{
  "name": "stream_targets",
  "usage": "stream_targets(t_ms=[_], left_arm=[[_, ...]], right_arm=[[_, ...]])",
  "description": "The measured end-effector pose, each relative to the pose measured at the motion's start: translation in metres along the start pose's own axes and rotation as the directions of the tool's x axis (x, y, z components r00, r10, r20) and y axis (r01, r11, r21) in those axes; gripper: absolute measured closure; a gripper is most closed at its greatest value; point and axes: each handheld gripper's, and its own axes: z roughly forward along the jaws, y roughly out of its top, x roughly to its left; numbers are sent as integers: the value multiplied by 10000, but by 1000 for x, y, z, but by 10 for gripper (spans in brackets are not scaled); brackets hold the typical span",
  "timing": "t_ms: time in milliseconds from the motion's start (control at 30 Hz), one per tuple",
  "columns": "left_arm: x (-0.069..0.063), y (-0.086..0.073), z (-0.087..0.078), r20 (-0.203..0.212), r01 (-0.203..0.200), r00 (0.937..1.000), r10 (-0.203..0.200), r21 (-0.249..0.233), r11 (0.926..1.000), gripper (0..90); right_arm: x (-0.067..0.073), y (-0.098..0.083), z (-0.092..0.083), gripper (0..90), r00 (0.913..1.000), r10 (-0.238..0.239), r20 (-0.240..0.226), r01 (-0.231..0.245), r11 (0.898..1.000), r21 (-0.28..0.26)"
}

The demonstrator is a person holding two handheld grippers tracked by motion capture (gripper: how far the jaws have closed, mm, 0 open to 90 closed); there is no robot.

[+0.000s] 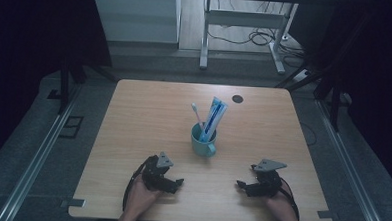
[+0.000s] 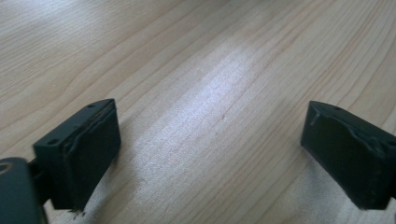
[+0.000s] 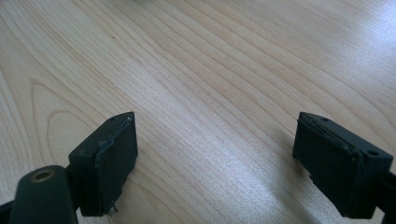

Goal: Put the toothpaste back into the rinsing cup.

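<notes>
A teal mug (image 1: pixel 202 141) stands near the middle of the wooden table (image 1: pixel 149 113). In it lean a blue and white toothpaste tube (image 1: pixel 214 118) and a white toothbrush (image 1: pixel 197 115). My left gripper (image 1: pixel 177 183) rests on the table in front of the mug and to its left, held by a hand. My right gripper (image 1: pixel 242 185) rests in front and to the right. Both point inward at each other. In the left gripper view the left gripper (image 2: pixel 210 154) stands open over bare wood. In the right gripper view the right gripper (image 3: pixel 215 163) is likewise open, nothing between its jaws.
A small black round mark (image 1: pixel 237 99) sits near the table's far edge. Beyond the table stand a white desk frame (image 1: pixel 242 32) and loose cables (image 1: pixel 257 38) on the floor. Metal rails (image 1: pixel 37 153) run along both sides of the table.
</notes>
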Motion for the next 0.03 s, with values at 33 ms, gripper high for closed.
stream_targets(t_ms=[33], left_arm=[[0,0,0,-5,10,10000,-10,4,10000,25]], right_arm=[[0,0,0,139,10000,-1,3,1,10000,0]])
